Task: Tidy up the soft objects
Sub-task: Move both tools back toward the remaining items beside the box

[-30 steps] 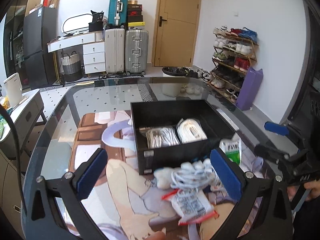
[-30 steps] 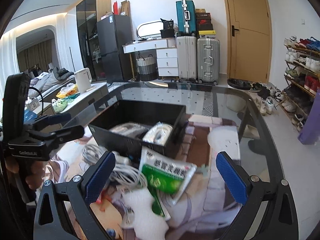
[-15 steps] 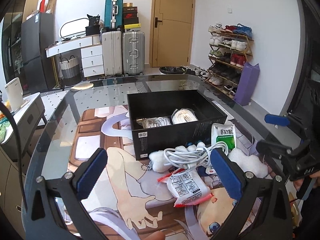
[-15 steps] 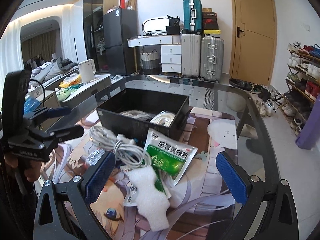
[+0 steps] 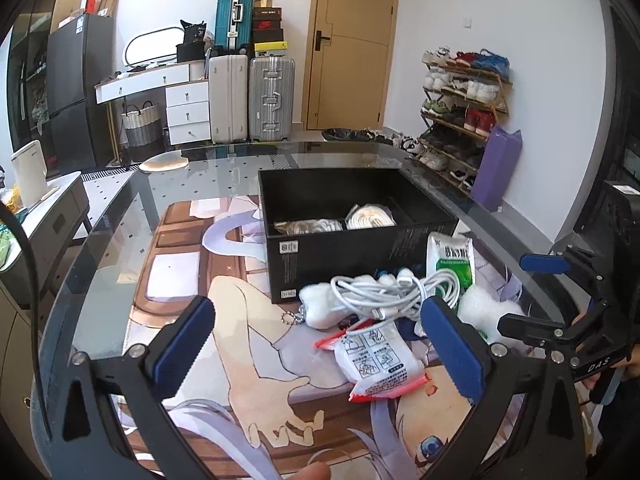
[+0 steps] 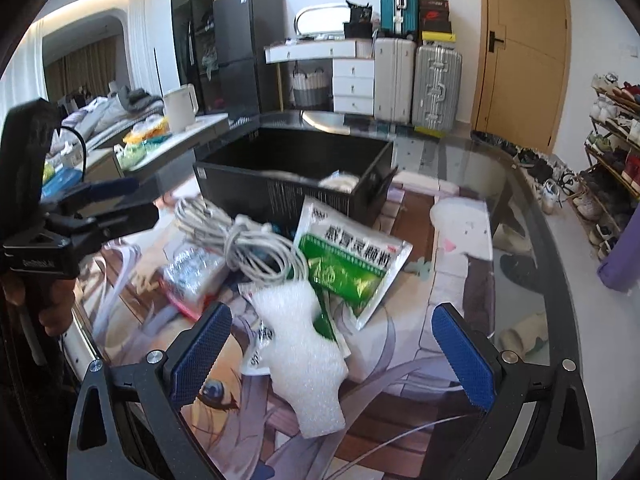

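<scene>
Left gripper: jaws spread wide, both blue pads facing each other with a broad gap, nothing between them. In the right wrist view it appears side-on at the left edge, held level by a hand wrapped around the grip below the body.

Right gripper: jaws likewise wide apart — blue pads parted, gripping nothing. In the left wrist view it sits at the right edge, fingers pointing left, a hand partly visible behind the handle.

A fingertip shows at the bottom edge of the left wrist view.
</scene>
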`<state>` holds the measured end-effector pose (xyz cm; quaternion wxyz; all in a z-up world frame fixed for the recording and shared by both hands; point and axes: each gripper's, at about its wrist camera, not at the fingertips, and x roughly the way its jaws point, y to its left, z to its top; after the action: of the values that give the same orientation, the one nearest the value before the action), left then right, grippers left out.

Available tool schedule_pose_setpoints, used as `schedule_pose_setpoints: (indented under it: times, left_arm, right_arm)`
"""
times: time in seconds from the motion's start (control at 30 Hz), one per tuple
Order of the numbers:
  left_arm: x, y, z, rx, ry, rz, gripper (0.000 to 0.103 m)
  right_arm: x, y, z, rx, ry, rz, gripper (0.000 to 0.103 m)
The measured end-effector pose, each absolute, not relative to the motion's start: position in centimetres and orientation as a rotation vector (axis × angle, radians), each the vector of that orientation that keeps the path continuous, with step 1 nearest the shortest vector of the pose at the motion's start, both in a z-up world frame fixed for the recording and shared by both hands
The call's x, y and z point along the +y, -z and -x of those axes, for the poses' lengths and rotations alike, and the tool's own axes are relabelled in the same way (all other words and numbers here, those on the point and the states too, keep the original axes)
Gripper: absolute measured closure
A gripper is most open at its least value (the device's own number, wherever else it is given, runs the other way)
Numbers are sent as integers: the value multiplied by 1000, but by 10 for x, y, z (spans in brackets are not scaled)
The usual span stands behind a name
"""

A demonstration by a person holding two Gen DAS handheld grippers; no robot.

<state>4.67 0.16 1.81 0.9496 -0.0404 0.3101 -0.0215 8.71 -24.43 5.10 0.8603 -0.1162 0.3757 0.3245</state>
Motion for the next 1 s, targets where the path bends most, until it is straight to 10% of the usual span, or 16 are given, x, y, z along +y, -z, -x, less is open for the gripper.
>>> schedule_pose_setpoints:
  times: [0.6, 1.0]
  left_arm:
    - [-13, 0, -52, 708, 76, 29, 0]
    - [-25, 11, -54, 770, 112, -3, 0]
  right_arm:
    - [-249, -35, -90, 836, -719, 281, 6]
    - [-245, -27, -86, 877, -780, 259, 32]
